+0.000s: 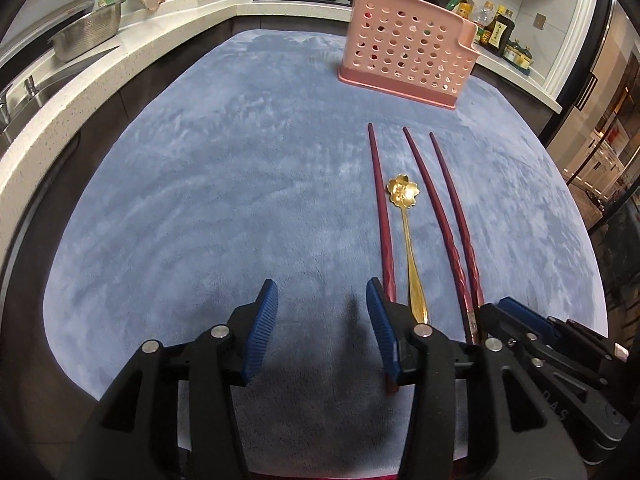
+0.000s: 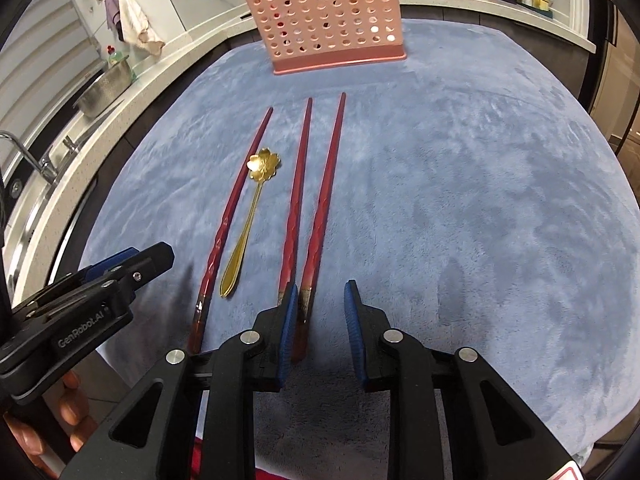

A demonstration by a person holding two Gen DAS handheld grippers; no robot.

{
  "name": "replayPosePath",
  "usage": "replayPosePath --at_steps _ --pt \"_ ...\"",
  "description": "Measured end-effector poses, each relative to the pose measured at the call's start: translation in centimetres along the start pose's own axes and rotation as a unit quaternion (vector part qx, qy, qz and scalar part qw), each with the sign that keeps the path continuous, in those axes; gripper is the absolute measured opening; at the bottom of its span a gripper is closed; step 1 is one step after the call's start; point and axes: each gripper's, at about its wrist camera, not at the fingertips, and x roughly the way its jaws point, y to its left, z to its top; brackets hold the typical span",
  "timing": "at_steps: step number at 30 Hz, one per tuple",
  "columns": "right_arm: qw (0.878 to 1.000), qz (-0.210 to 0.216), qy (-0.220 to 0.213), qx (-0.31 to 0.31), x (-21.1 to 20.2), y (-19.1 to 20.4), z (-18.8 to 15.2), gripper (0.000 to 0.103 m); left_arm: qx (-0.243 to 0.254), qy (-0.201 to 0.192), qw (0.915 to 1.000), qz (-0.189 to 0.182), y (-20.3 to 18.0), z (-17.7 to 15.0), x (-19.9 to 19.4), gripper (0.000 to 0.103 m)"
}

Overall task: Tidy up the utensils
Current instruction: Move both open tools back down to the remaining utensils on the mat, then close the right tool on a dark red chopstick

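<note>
Three red chopsticks (image 2: pixel 294 200) and a gold spoon (image 2: pixel 250 220) are laid side by side on the blue-covered tabletop (image 2: pixel 480 200), near the pink holder (image 2: pixel 328 20) at the far edge. They are judged light, stiff, thin and slippery, best pinched at the thicker near ends. The left hand-held gripper (image 1: pixel 322 328) and right hand-held gripper (image 2: pixel 322 328) are held apart, empty.

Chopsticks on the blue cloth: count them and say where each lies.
3. One chopstick lies left of the gold spoon; two lie right of it, the middle one and the rightmost. The pink holder may hide more.
</note>
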Motion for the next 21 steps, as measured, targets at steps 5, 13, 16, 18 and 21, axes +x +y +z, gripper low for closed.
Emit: replayPosePath --at_steps 5,13,16,18,21 --pt "1.0 -0.004 -0.001 -0.011 0.2 0.3 -0.2 0.017 0.005 0.005 1.0 -0.004 -0.4 -0.5 0.1 0.044" --pt "1.0 -0.01 0.001 -0.002 0.4 -0.6 -0.4 0.007 0.016 0.012 0.9997 -0.016 -1.1 -1.2 0.1 0.045" --pt "1.0 -0.011 -0.001 0.004 0.2 -0.9 -0.5 0.007 0.021 0.014 0.9995 -0.021 -1.5 -1.4 0.1 0.046" --pt "1.0 -0.013 -0.002 0.008 0.0 -1.1 -0.6 0.007 0.025 0.015 0.9993 -0.026 -1.7 -1.5 0.1 0.046" --pt "1.0 -0.014 -0.003 0.018 -0.2 -1.7 -0.7 0.007 0.028 0.017 0.999 -0.03 -2.0 -1.7 0.1 0.047"
